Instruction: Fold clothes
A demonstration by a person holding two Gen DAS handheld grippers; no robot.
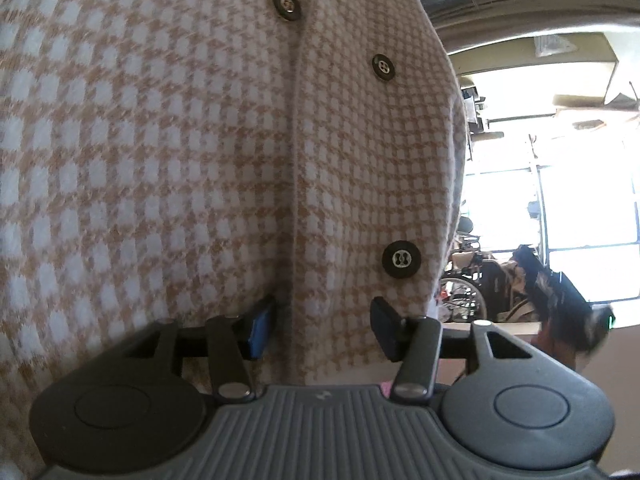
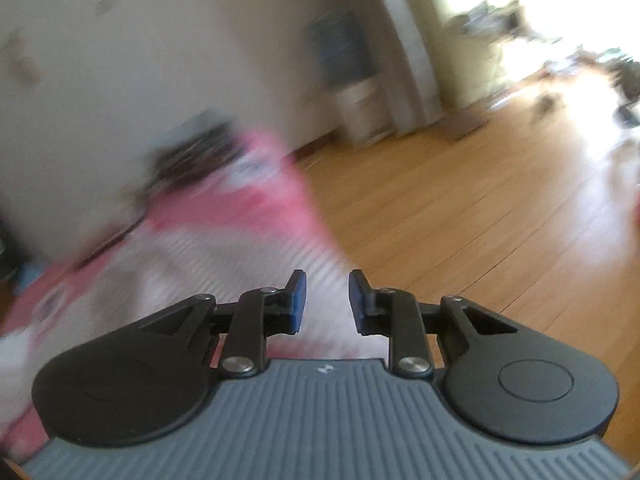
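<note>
My left tongs (image 1: 322, 326) stand spread against the near hem of the checked cardigan (image 1: 180, 140) with 3 buttons, probably to seize it, while my right tongs (image 2: 325, 302) gape empty over pink bedding (image 2: 240, 216).

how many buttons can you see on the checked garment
3, all dark, along the garment placket: one at the top, one further down to the right, one low near the left gripper. More may be out of frame.

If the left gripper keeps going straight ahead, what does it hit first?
The checked cardigan. The left gripper is open, with the fabric's buttoned front right at its fingertips, possibly touching already; depth is hard to judge.
</note>
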